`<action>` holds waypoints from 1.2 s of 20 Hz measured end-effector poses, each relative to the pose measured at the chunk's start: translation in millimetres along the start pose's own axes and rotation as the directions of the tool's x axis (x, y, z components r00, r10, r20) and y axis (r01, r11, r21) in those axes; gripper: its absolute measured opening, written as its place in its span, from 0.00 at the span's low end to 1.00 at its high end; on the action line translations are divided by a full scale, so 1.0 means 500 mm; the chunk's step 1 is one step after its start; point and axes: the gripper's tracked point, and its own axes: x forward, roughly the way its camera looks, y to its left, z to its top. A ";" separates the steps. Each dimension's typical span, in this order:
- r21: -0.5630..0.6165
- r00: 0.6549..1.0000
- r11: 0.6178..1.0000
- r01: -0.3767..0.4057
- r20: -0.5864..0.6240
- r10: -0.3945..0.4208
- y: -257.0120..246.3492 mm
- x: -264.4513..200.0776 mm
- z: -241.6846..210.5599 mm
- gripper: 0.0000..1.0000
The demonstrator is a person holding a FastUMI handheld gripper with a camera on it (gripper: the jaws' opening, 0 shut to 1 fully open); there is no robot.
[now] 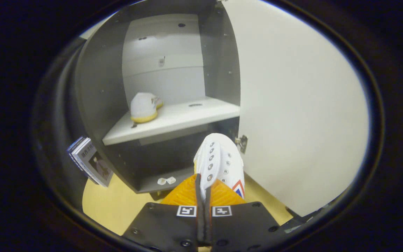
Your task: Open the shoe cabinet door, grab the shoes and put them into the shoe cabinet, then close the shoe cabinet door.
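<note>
A white canvas shoe [220,162] with metal eyelets hangs from my gripper [203,187], whose fingers are shut on its upper edge. It is held in front of the open shoe cabinet [96,87], level with the lower compartment. The cabinet door [299,105] stands swung open just right of the held shoe. A second white shoe [144,107] with a yellow sole rests on the left part of the cabinet's white shelf [187,117], heel toward me.
Books [91,161] lean against the cabinet's left outer wall. The cabinet stands on a pale wooden floor [114,206]. Two small white pieces [166,180] lie on the bottom board of the lower compartment. A door hinge [242,142] sits close to the held shoe.
</note>
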 end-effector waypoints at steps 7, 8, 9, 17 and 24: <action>-0.129 0.996 0.990 -0.060 0.065 0.069 0.037 0.056 0.168 0.02; -0.145 0.994 0.986 -0.077 0.072 0.088 0.043 0.067 0.191 0.02; -0.161 0.991 0.982 -0.094 0.076 0.107 0.048 0.079 0.209 0.02; -0.254 0.974 0.944 -0.209 0.030 0.223 0.115 0.226 0.287 0.02; -0.266 0.971 0.934 -0.237 -0.028 0.238 0.155 0.332 0.300 0.02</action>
